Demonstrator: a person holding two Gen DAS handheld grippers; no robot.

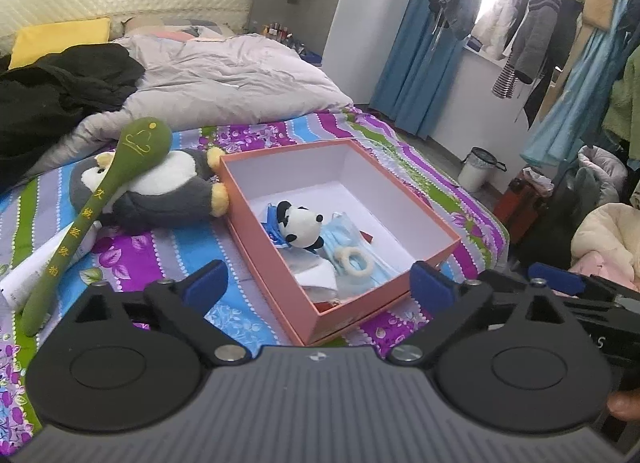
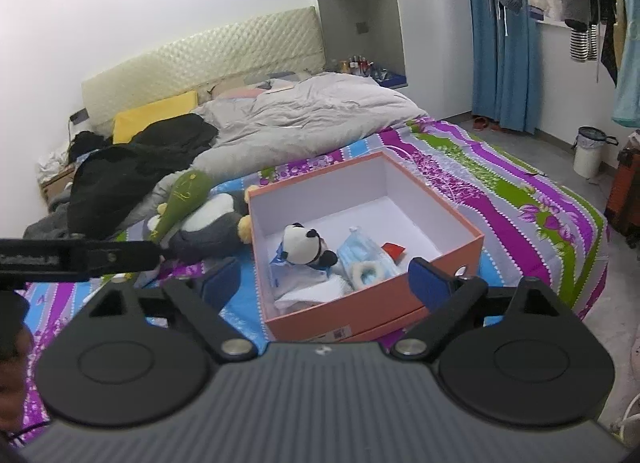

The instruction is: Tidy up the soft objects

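On the striped bedsheet (image 1: 168, 259) I see one orange box (image 1: 276, 263) holding one panda plush (image 1: 300, 225), one penguin plush (image 1: 168, 183) beside it, my left gripper (image 1: 320, 287) and right gripper (image 2: 324, 283) both wide, empty.

The left gripper (image 1: 320, 287) stands wide open and empty. The right gripper (image 2: 326, 283) gapes too, tilted downward.

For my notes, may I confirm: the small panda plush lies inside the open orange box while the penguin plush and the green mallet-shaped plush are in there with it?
Not quite. The panda plush is inside the orange box, but the penguin plush and green mallet-shaped plush lie outside it on the bedspread, as the left wrist view shows.
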